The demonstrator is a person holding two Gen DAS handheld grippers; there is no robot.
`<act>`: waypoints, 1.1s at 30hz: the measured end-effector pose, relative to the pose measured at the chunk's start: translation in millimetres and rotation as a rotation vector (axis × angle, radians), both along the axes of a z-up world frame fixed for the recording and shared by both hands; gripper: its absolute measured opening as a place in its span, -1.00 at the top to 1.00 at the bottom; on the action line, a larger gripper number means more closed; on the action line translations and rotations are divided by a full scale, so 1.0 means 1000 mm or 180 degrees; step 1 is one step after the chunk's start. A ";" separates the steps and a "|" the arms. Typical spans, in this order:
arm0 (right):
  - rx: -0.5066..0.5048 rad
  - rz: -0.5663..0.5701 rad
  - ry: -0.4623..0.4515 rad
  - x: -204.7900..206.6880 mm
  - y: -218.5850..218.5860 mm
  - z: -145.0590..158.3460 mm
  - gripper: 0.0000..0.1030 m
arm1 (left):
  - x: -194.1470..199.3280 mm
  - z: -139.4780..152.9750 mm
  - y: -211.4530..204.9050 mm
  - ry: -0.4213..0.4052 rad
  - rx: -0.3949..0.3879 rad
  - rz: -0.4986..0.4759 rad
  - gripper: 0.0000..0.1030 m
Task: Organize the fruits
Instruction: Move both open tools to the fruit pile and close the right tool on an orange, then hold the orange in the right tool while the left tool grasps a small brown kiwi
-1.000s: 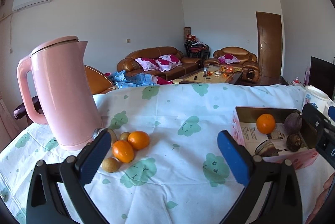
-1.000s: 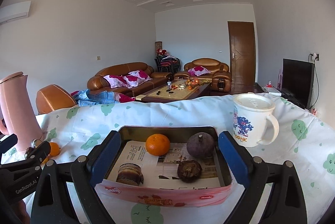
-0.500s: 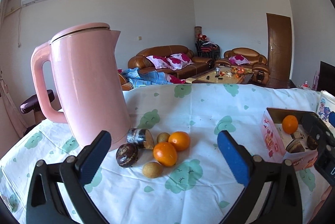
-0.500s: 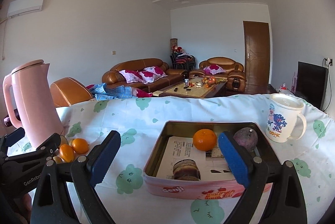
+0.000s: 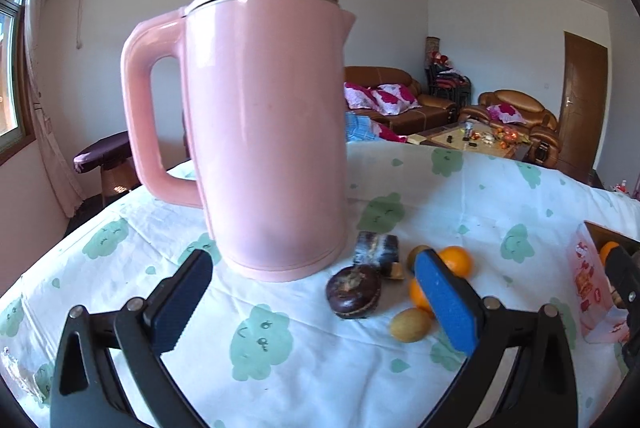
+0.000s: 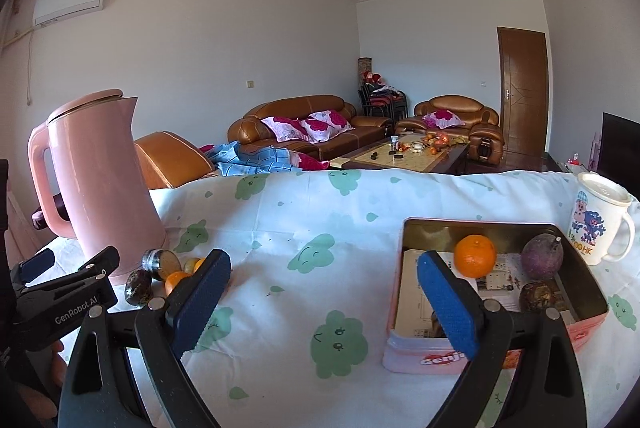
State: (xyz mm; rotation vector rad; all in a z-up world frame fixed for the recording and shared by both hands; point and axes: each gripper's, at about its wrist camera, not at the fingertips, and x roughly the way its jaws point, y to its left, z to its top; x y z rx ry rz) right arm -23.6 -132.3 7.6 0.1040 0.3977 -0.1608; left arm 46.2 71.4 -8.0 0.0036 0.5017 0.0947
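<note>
Two views, left wrist first:
Left claw: spread wide, nothing between its blue ribbed pads; low over the bench, draped in white cloth with green prints
Loose fruits: dark wrinkled round fruit just beside the pink kettle; two glossy oranges and a smooth olive-brown fruit clustered close

Right wrist view:
Right claw: spread wide, holding nothing
Tin box: rectangular, pink-walled, paper-lined; holds a pebbled orange and a matte purple fruit

Glossy smooth pink kettle on matt printed cloth.
</note>
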 end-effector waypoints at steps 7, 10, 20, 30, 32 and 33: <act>0.0165 0.0440 0.0506 0.042 0.020 -0.016 -0.81 | 0.015 -0.007 0.034 0.0208 0.0076 0.0563 -1.00; 0.0233 0.0671 0.0725 0.056 0.033 -0.024 -0.41 | 0.020 -0.011 0.044 0.0330 0.0002 0.0628 -1.00; 0.0679 0.1127 0.1142 0.092 0.063 -0.045 -0.11 | 0.024 -0.016 0.042 0.0480 0.0119 0.0625 -0.89; 0.0831 0.1039 0.1382 0.117 0.079 -0.056 0.11 | 0.025 -0.013 0.043 0.0491 0.0126 0.0630 -0.89; 0.0888 0.1063 0.1374 0.114 0.075 -0.056 0.25 | 0.025 -0.014 0.045 0.0502 0.0114 0.0618 -0.89; 0.0895 0.1051 0.1362 0.111 0.071 -0.056 0.25 | 0.025 -0.014 0.045 0.0508 0.0104 0.0614 -0.89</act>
